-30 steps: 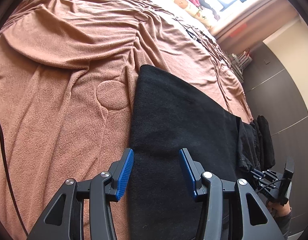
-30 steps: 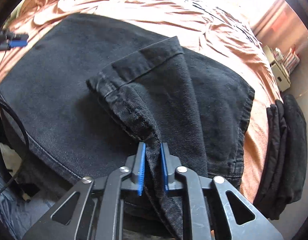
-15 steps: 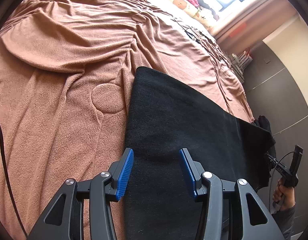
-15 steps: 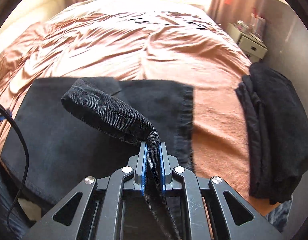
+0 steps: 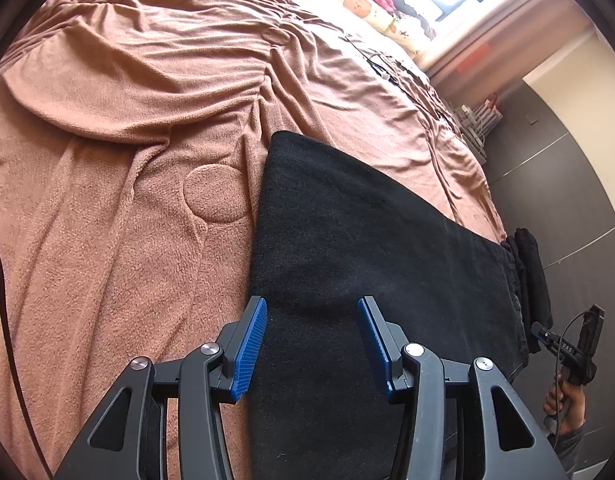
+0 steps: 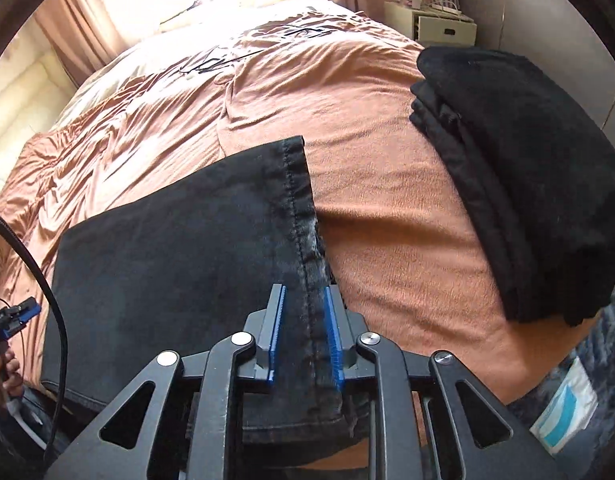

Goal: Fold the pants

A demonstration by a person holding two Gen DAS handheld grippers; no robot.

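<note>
Now black pants [image 6: 179, 264] flat on bed [image 6: 387, 232], right gripper [image 6: 304, 334] just opening astride hem, left gripper [image 5: 311, 344] spread, empty.

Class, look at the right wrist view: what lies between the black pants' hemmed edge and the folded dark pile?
Only bare brown blanket separates the pants from the pile.

We saw open brown bedspread [image 6: 391, 208] between the black pants [image 6: 179, 256] and the stack of folded dark clothes [image 6: 539, 184], wide enough to pass; left of the pants the bedspread lay bare.
</note>
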